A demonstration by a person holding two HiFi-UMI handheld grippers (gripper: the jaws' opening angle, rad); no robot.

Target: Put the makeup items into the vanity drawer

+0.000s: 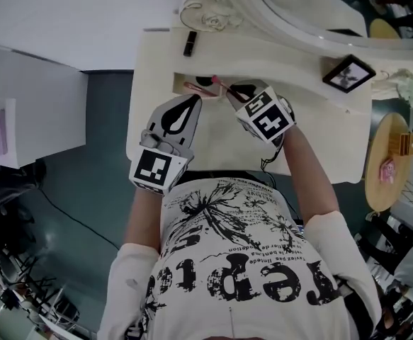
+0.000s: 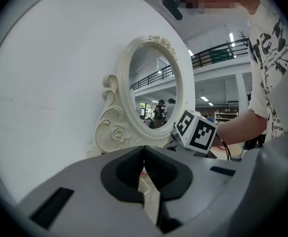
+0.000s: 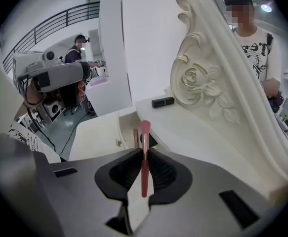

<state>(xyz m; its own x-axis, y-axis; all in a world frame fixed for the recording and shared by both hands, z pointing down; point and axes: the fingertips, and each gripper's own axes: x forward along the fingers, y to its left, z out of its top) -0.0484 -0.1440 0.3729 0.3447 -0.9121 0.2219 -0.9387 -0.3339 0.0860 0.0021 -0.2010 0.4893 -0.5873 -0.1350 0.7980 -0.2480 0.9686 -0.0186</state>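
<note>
Pink makeup brush [image 3: 144,166] stands clamped in our right claw [image 3: 143,152], over the open vanity drawer [image 3: 125,127]. Our left claw [image 2: 144,151], in its own view, shows jaws together and empty. Black lipstick [image 3: 162,101] lies on the cream surface [image 3: 193,132].

the shirt [image 1: 263,282] bears big letters — "rep" legible — the rest unclear.

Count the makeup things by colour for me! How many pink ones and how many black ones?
Pink: 2 (a brush in the right gripper, another pink stick in the drawer)
Black: 1 (lipstick tube on the vanity top)
Total: 3; a dark thing in the drawer is too hidden to count.
</note>
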